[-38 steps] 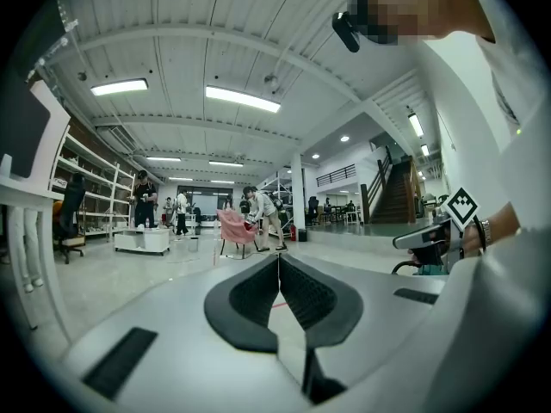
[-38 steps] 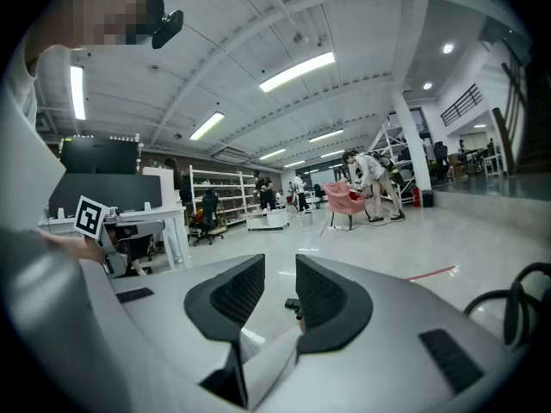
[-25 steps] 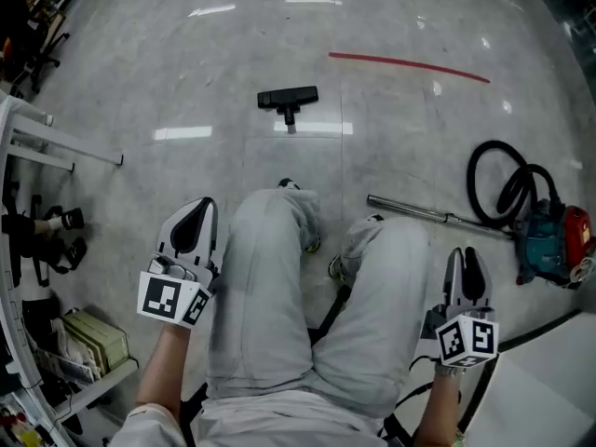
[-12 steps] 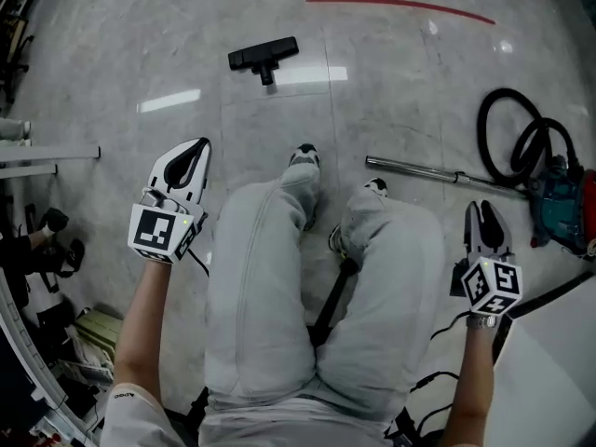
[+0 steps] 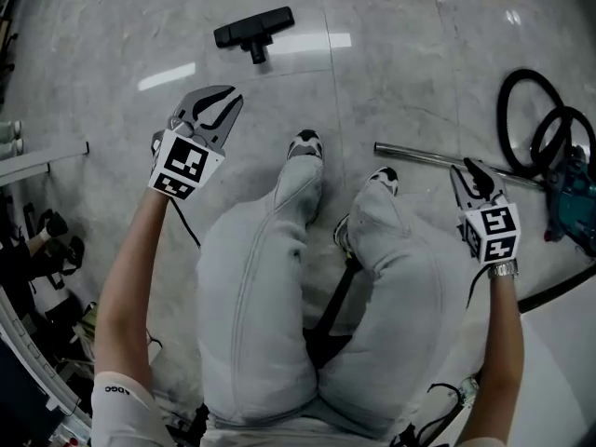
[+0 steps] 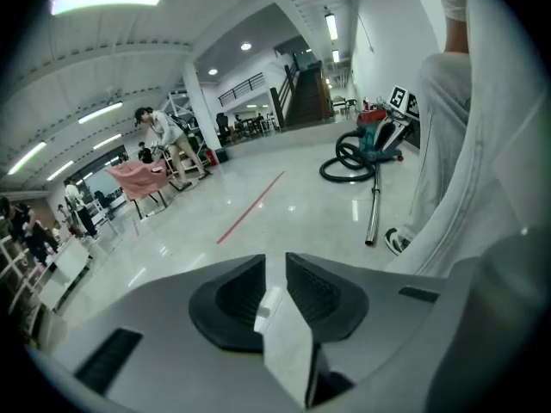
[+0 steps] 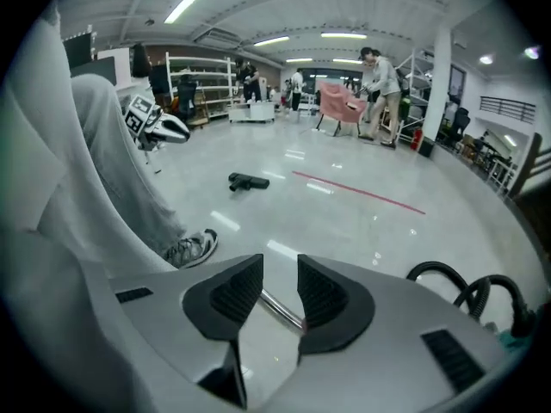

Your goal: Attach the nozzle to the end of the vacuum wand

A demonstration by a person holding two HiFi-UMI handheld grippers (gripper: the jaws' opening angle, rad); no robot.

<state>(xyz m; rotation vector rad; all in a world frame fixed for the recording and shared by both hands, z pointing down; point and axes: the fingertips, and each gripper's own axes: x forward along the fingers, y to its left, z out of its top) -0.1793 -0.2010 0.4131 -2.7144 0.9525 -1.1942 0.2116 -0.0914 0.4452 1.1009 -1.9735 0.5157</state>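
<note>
Both grippers have dropped forward past my knees. My left gripper point(image 5: 223, 101) has just been opening to a slim, empty gap, with the nozzle point(image 5: 253, 32) on the floor ahead. My right gripper point(image 5: 473, 175), jaws apart and empty, hangs over the vacuum wand point(image 5: 419, 153).

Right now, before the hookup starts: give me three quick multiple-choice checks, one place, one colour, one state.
1. Where is the nozzle?
A. On the floor ahead of the person's shoes, apart from the wand
B. Fitted on the tube's end
C. On a shelf

2. What colour is the nozzle?
A. Red
B. Black
C. Silver

3. On the right gripper, the fingers are:
A. shut on the wand
B. shut on the nozzle
C. apart, gripping nothing

Answers:
1 A: the head view shows it lying alone, well away from the wand.
2 B: it is black in the head view and the right gripper view.
3 C: there is a clear gap between the fingers, just opened slightly wider, and the wand lies on the floor beyond them.
</note>
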